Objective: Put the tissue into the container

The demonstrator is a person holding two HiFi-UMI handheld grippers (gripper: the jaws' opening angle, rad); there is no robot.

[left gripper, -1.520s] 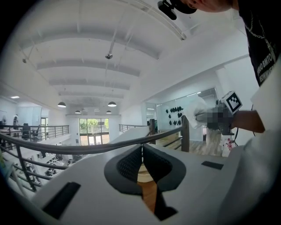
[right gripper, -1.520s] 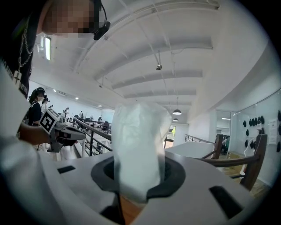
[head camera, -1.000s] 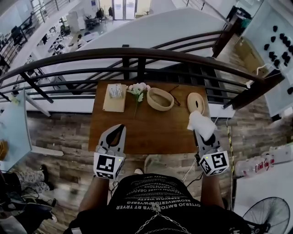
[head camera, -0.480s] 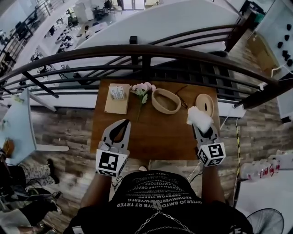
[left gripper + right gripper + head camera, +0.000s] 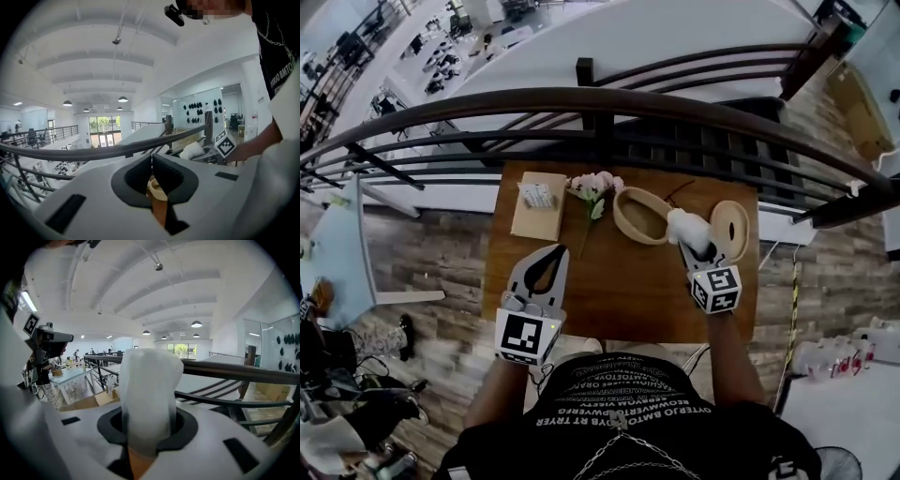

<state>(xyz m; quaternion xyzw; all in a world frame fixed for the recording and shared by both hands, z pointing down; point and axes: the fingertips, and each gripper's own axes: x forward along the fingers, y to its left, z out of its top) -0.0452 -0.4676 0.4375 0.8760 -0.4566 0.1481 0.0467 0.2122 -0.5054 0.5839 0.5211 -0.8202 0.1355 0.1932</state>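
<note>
My right hand-held gripper [image 5: 694, 246] is clenching the tissue [image 5: 682, 225] at 3 o'clock of the container [image 5: 621, 208]; the tissue is not yet going inside. My left hand-held gripper [image 5: 551, 261] is idling, closed, empty.

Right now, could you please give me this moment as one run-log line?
right gripper: shut on tissue | tissue: beside container rim, not yet inside | left gripper: shut, empty

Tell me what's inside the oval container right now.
Only the bare wooden bottom of the oval container shows; no tissue is in it yet. The tissue, clamped in the right gripper, overlaps the container's right rim and covers that edge of the interior.
</note>
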